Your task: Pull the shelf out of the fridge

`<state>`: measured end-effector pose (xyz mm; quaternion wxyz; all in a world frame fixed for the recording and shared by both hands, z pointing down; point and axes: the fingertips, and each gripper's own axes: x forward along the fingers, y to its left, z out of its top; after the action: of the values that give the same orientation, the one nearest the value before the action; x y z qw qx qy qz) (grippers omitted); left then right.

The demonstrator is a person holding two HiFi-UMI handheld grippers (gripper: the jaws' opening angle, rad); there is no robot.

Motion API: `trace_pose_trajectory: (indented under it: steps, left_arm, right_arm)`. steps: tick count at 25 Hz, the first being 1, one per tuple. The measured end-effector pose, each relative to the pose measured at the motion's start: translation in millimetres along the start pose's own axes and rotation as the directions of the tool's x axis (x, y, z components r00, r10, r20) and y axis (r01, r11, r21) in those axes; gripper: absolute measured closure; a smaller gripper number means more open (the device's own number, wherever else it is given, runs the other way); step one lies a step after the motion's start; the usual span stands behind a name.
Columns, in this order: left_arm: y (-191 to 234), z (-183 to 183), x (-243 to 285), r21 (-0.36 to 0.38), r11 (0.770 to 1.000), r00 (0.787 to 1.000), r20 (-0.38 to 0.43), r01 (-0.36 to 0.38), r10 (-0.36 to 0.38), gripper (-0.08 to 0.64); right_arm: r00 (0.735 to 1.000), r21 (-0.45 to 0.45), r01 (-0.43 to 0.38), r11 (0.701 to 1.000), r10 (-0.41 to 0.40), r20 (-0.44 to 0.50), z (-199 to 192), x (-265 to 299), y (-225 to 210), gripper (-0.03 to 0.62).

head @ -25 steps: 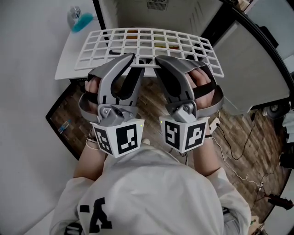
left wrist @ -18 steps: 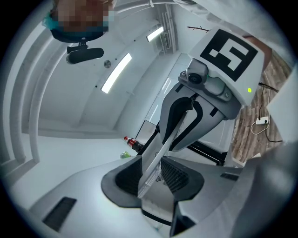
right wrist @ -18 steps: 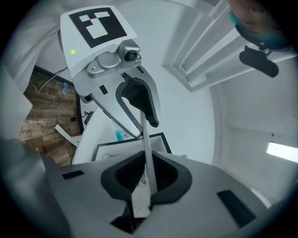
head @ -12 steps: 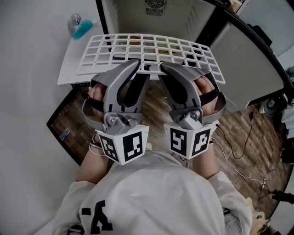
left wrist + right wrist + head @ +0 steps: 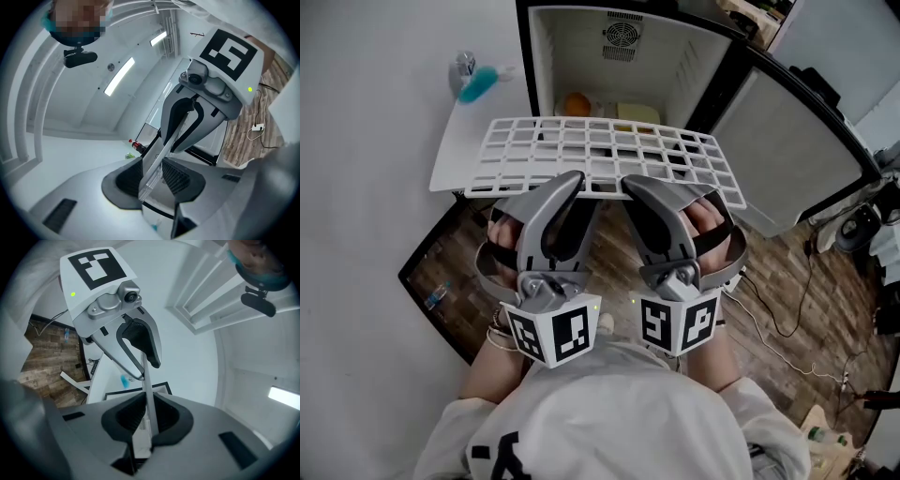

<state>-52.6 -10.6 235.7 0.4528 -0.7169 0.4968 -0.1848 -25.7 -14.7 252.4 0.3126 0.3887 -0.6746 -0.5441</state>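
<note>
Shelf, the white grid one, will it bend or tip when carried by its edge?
Probably stiff: the shelf looks flat though gripped only at its near edge by the left hand-held gripper and right hand-held gripper. Likely light, being an open grid. Its far edge could dip.

The fridge (image 5: 572, 52) holds an orange item (image 5: 575, 103) and yellow block (image 5: 637, 113).

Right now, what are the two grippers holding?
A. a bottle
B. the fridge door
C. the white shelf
C: the left gripper and the right gripper each clamp the near edge of the shelf.
</note>
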Motion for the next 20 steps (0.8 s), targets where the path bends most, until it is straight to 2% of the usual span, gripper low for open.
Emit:
trace_pose_trajectory:
  steps: [20]
  left_arm:
    - [1.2, 28.8, -109.8, -0.064, 0.998, 1.000, 0.031, 0.001, 0.001, 0.434]
  right_arm:
    - [0.999, -0.085, 0.011, 0.996, -0.014, -0.030, 77.2, -82.8, 18.7, 0.532]
